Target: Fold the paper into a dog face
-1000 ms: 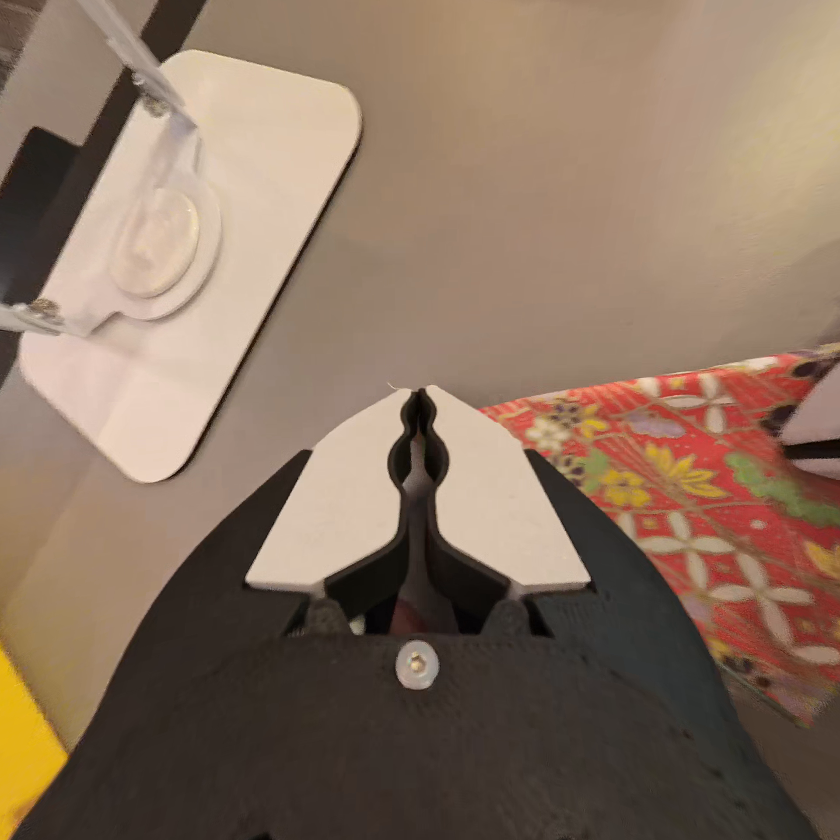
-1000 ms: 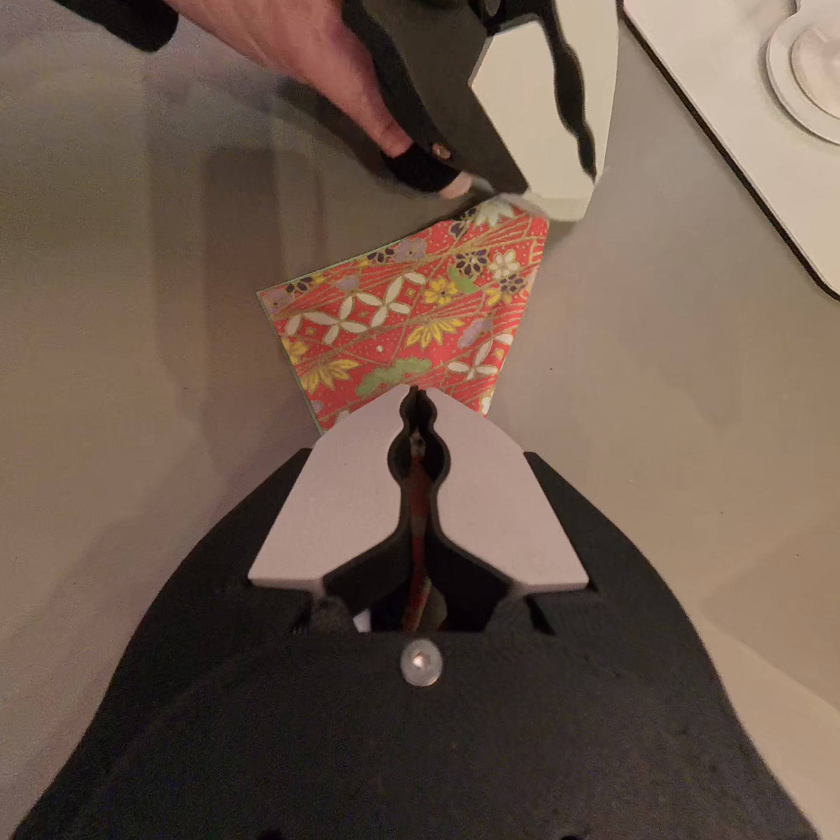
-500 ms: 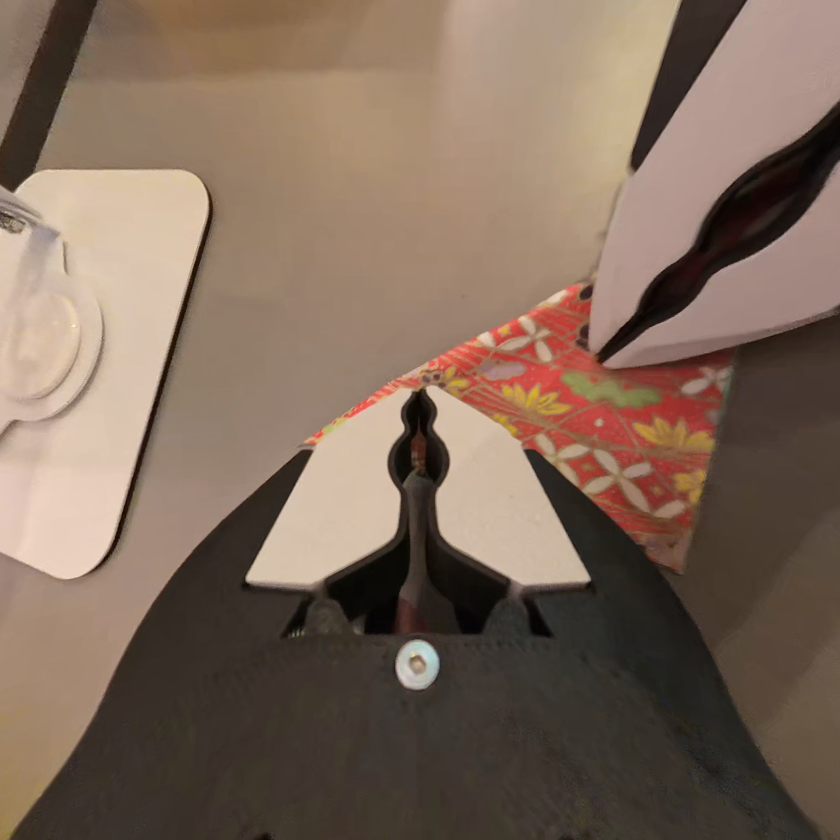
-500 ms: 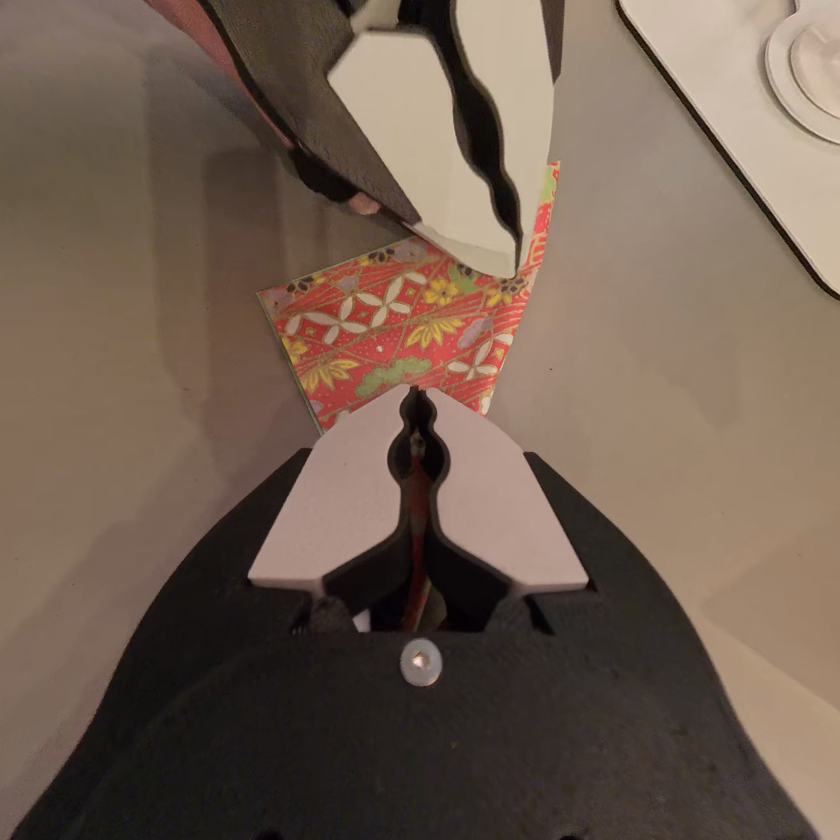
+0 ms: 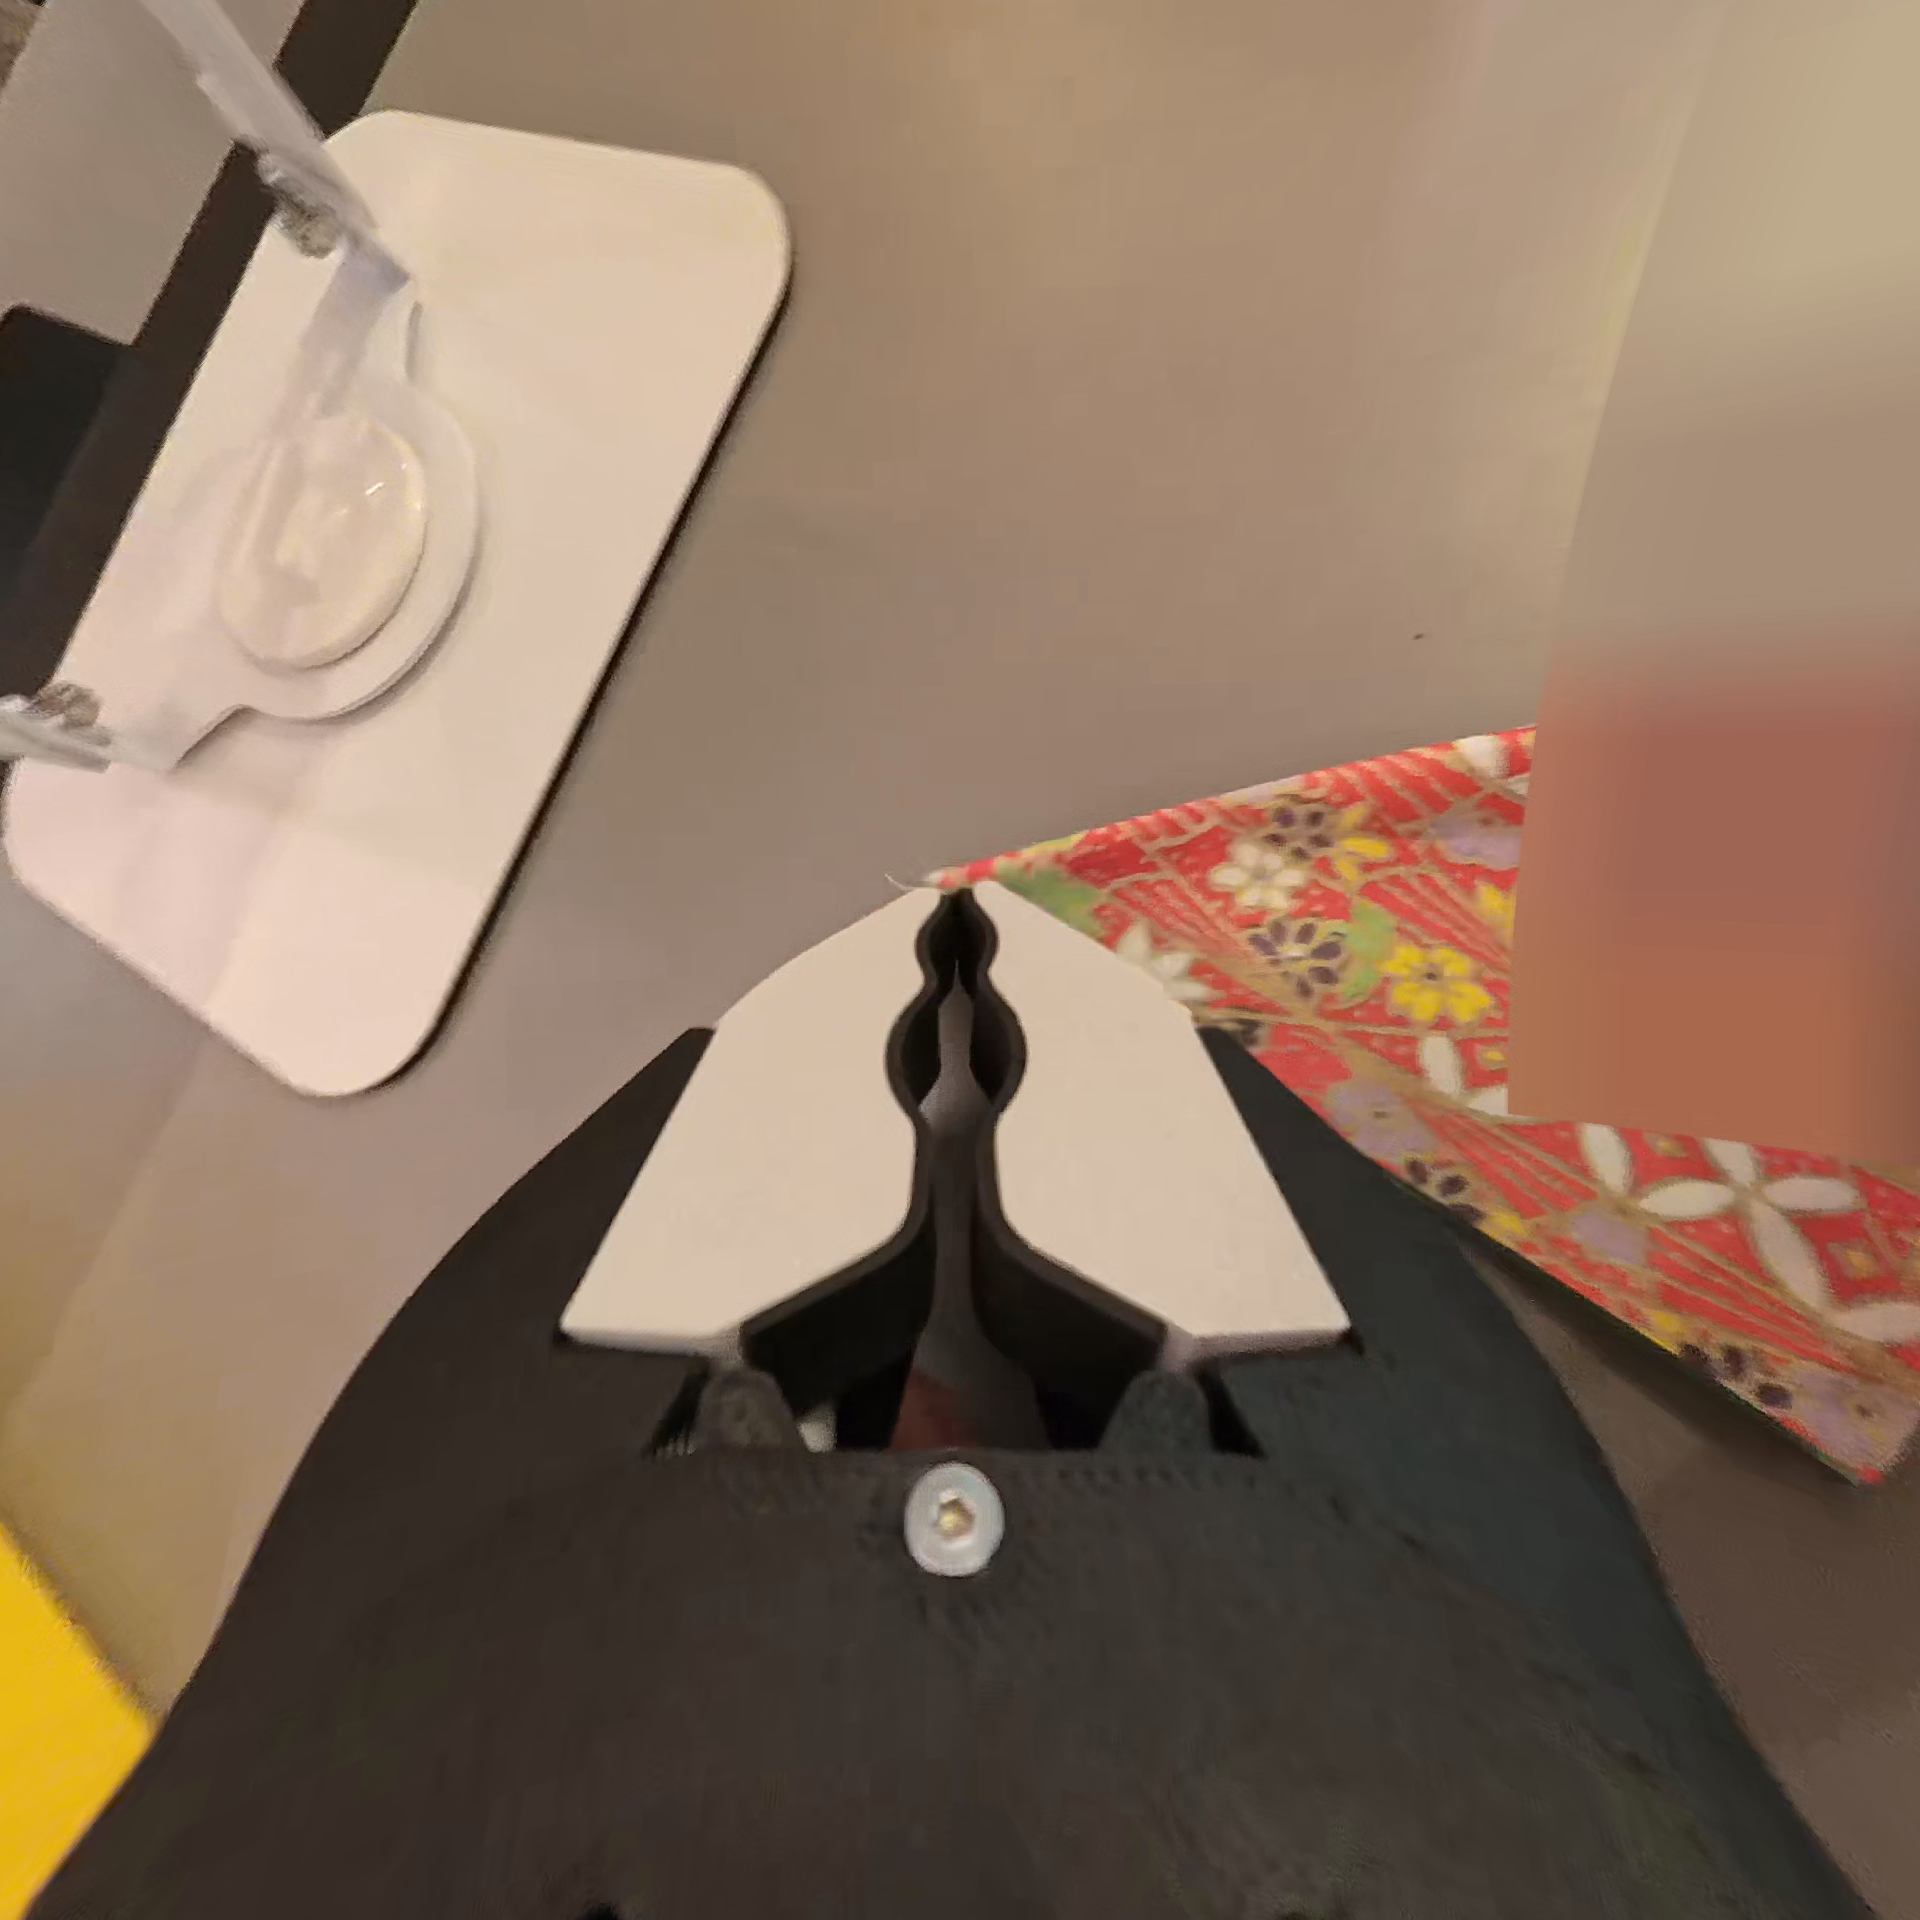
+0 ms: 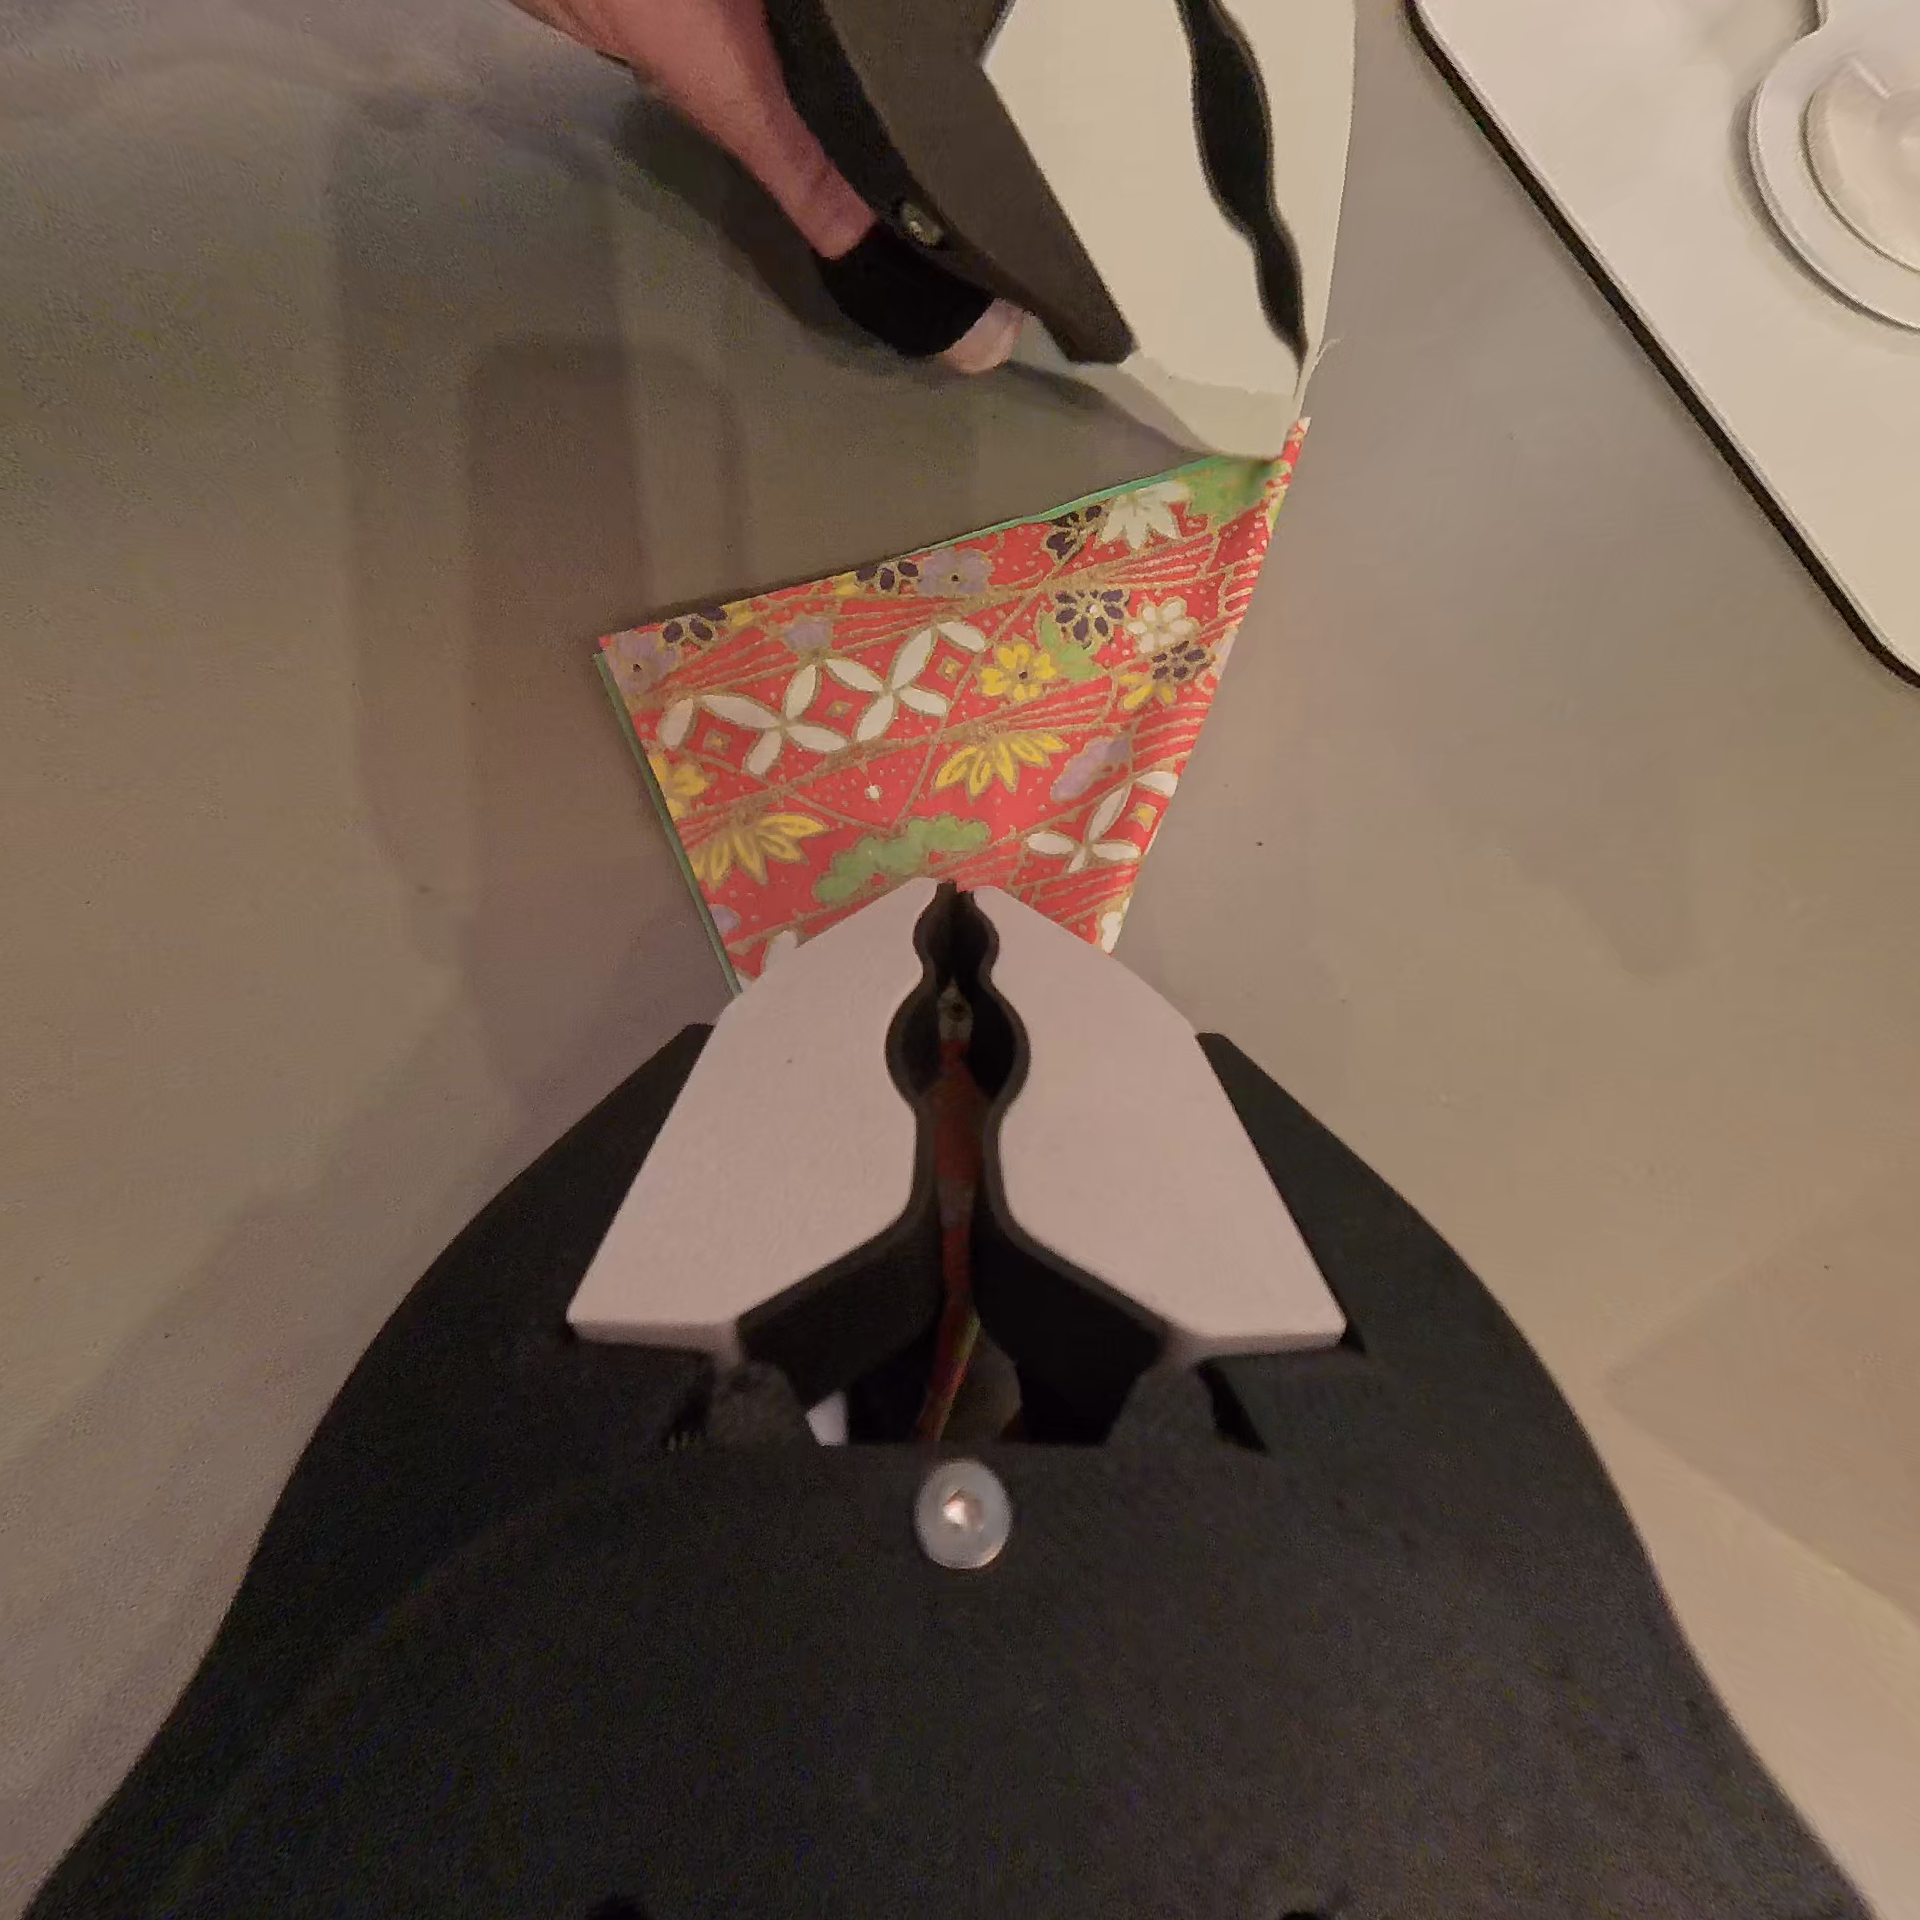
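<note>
Two grippers work on one sheet of paper [image 6: 935, 727], red with a flower pattern and a thin green edge, folded so that it lies as a pointed shape on the grey worktop [image 6: 312, 727]. In the right wrist view we see the right gripper [image 6: 956, 904] with its jaws closed on the near part of the paper; a strip of red paper runs back between its two white fingers [image 6: 790, 1143]. The paper spreads from there toward 12 o'clock, with one corner at 10 o'clock and one long point at 1 o'clock. At that far point sits the left gripper [image 6: 1283, 416], held by one hand [image 6: 727, 114], its tips touching the paper's corner. In the left wrist view the left gripper [image 5: 956, 894] has its jaws pressed together at the tips, right at the paper [image 5: 1351, 956] corner; we cannot tell whether the corner is pinched between them. One white board [image 5: 416, 582] with one clear round stand [image 5: 322, 561] on it lies at 10 o'clock in that view, well apart from the paper. One yellow patch [image 5: 52, 1683] shows at 8 o'clock.
</note>
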Motion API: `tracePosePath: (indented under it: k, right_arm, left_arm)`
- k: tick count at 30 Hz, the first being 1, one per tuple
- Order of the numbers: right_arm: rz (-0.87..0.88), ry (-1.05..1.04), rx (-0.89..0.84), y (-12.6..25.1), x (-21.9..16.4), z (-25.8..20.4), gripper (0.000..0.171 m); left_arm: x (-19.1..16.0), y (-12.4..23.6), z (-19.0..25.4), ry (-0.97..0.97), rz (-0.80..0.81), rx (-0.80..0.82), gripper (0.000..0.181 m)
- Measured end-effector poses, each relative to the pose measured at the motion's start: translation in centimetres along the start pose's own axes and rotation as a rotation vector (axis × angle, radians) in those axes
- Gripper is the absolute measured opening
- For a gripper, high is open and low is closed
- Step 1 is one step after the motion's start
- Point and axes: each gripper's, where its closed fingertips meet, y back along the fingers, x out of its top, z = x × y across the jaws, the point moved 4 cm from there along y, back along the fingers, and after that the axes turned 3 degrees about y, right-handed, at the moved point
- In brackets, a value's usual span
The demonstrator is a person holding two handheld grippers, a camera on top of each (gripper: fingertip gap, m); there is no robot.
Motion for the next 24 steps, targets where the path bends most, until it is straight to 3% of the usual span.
tracePosePath:
  k: [1, 9, 13, 17, 24]
  right_arm:
    - [0.000, 0.000, 0.000, 0.0, 0.0, 0.0, 0.000]
    - [0.002, -0.001, 0.002, 0.0, 0.0, 0.0, 0.000]
    - [0.001, -0.001, 0.002, 0.0, 0.0, 0.0, 0.000]
    - [0.001, -0.001, 0.002, 0.0, 0.0, 0.0, 0.000]
    - [0.001, -0.003, 0.004, 0.0, 0.0, 0.0, 0.000]
  left_arm:
    - [-0.1, 0.0, -0.3, 0.003, -0.012, 0.029, 0.000]
    - [3.1, 2.7, 1.9, 0.016, 0.216, 0.049, 0.000]
    - [3.0, 2.4, 2.3, -0.038, 0.191, 0.070, 0.000]
    - [1.6, 0.5, 3.4, -0.212, 0.084, 0.104, 0.000]
    - [1.4, -0.4, 2.8, -0.283, 0.031, 0.094, 0.000]
